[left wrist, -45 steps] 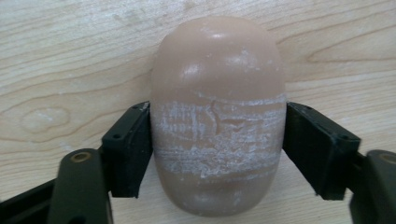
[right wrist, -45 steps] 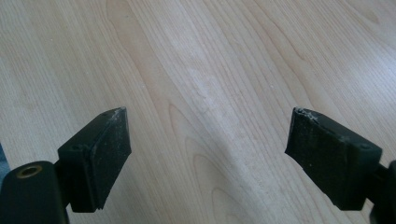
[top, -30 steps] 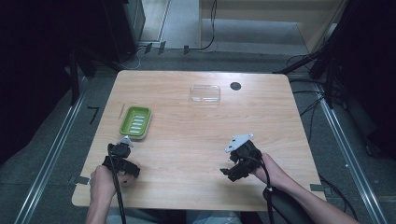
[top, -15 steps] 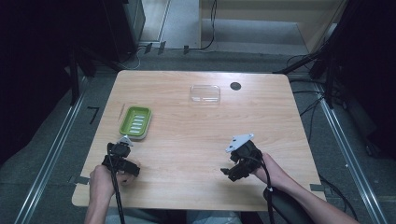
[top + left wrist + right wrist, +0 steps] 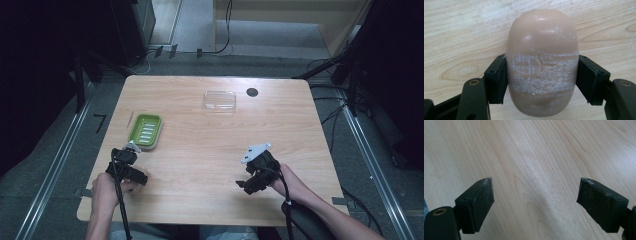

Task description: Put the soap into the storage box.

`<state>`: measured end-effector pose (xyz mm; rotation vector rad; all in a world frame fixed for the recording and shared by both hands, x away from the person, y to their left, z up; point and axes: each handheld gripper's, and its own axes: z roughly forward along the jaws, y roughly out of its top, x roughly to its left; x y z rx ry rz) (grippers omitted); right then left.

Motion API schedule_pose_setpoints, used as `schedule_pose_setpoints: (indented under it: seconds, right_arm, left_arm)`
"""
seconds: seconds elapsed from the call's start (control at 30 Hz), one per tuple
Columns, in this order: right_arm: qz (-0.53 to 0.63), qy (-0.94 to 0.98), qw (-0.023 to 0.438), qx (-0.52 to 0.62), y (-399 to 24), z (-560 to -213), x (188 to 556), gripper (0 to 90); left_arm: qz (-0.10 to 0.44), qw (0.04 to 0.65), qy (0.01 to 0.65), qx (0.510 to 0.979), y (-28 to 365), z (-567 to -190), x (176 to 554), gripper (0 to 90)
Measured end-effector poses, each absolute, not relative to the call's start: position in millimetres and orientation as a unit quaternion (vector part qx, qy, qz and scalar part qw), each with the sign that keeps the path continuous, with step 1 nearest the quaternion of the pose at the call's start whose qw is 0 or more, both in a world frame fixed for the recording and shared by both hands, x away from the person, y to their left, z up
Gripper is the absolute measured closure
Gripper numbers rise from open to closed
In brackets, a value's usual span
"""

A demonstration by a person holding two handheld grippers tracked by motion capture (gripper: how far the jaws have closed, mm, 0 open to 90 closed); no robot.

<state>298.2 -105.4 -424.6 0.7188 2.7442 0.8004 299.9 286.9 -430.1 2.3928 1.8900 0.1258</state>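
A beige oval bar of soap [image 5: 541, 65], scuffed white across its middle, sits between the two black jaws of my left gripper [image 5: 541, 75], which is shut on it just above the wooden table. In the high view my left gripper [image 5: 131, 150] is near the table's front left, right beside the near end of a green soap dish [image 5: 145, 131]. My right gripper [image 5: 246, 175] rests at the front right; its own view shows the gripper [image 5: 535, 195] open, with bare wood between its wide-apart jaws.
A clear plastic lid or tray [image 5: 219, 100] lies at the back middle of the table [image 5: 200, 150], with a dark round hole [image 5: 252, 92] beside it. A thin stick [image 5: 130, 119] lies left of the green dish. Cables trail from both grippers toward the front edge.
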Motion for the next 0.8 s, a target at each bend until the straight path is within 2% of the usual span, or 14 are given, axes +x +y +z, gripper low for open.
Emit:
schedule_pose_setpoints:
  seconds: [0.8]
  right_arm:
    - [0.271,0.926,0.098,0.242,-106.7,-424.8,298.5,14.0]
  left_arm:
    - [0.048,0.055,0.608,0.791,288.3,-418.9,318.9,33.7]
